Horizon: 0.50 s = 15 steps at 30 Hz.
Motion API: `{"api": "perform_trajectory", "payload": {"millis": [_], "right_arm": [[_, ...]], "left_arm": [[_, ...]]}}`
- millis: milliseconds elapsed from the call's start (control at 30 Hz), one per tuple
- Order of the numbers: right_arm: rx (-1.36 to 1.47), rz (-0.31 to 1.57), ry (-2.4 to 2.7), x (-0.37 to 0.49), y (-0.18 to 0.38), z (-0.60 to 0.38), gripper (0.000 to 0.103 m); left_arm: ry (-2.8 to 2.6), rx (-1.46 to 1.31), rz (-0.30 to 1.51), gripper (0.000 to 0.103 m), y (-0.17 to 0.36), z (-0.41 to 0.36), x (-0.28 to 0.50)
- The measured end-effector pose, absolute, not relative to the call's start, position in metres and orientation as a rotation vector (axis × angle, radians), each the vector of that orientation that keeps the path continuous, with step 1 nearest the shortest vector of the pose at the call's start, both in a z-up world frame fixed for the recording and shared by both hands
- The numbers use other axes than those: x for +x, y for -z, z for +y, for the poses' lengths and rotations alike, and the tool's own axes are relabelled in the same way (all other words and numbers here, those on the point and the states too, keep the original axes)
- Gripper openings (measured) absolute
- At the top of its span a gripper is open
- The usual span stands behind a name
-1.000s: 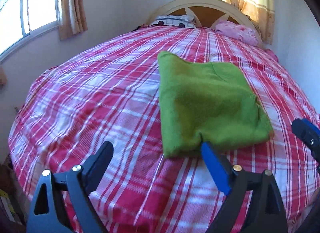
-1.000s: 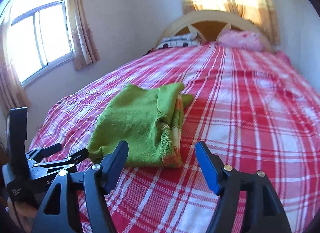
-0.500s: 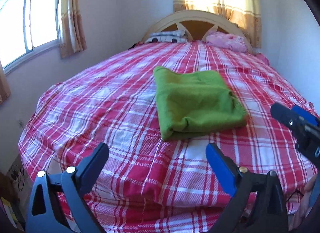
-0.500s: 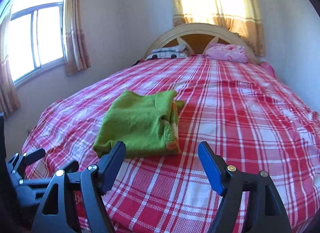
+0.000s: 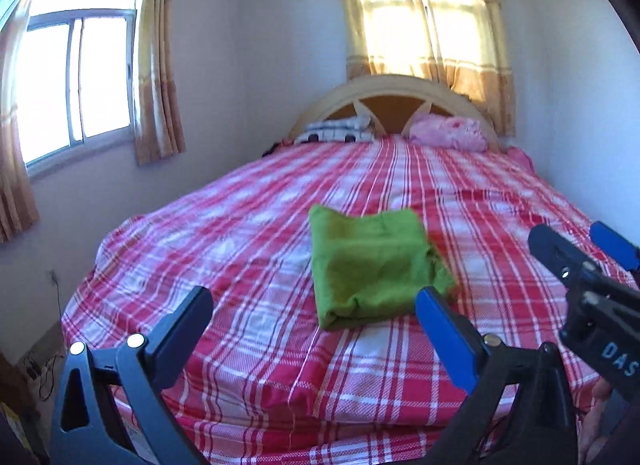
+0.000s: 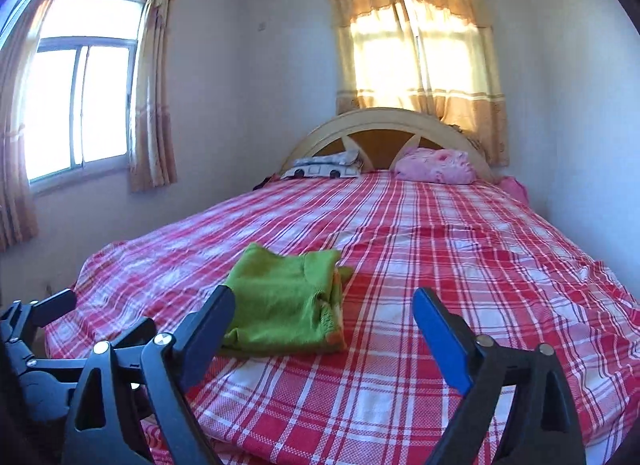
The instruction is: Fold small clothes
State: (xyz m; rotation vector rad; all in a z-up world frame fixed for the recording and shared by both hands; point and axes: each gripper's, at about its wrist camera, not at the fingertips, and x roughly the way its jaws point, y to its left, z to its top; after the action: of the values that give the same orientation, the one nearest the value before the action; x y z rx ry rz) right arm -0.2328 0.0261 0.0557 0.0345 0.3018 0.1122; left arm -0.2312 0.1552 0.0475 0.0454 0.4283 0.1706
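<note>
- the folded green garment (image 5: pixel 372 265) lies on the red plaid bed sheet (image 5: pixel 256 233), centre of the frame.
- left gripper (image 5: pixel 312 321) is wide open, holding nothing.
- right gripper (image 6: pixel 324 321) is also wide open, empty.

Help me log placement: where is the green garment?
Folded green garment lies on the plaid bedsheet near the foot, centre in the left wrist view.

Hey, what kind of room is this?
A bedroom, most likely: a bed with a red plaid sheet, pillows against an arched headboard, and curtained windows.
</note>
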Motion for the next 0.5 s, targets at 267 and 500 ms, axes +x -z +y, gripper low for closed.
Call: {"api": "perform_trajectory", "payload": {"millis": [267,500], "right_arm": [[0.072,0.291,-0.089,-0.242,-0.059,0.014,0.091],[0.057,0.275,-0.067,-0.248,-0.062,0.014,0.091]], "left_arm": [[-0.164,0.06,0.417,0.103,-0.054,0.147,-0.237],[-0.157,0.075,0.416,0.103,-0.054,0.141,-0.24]]}}
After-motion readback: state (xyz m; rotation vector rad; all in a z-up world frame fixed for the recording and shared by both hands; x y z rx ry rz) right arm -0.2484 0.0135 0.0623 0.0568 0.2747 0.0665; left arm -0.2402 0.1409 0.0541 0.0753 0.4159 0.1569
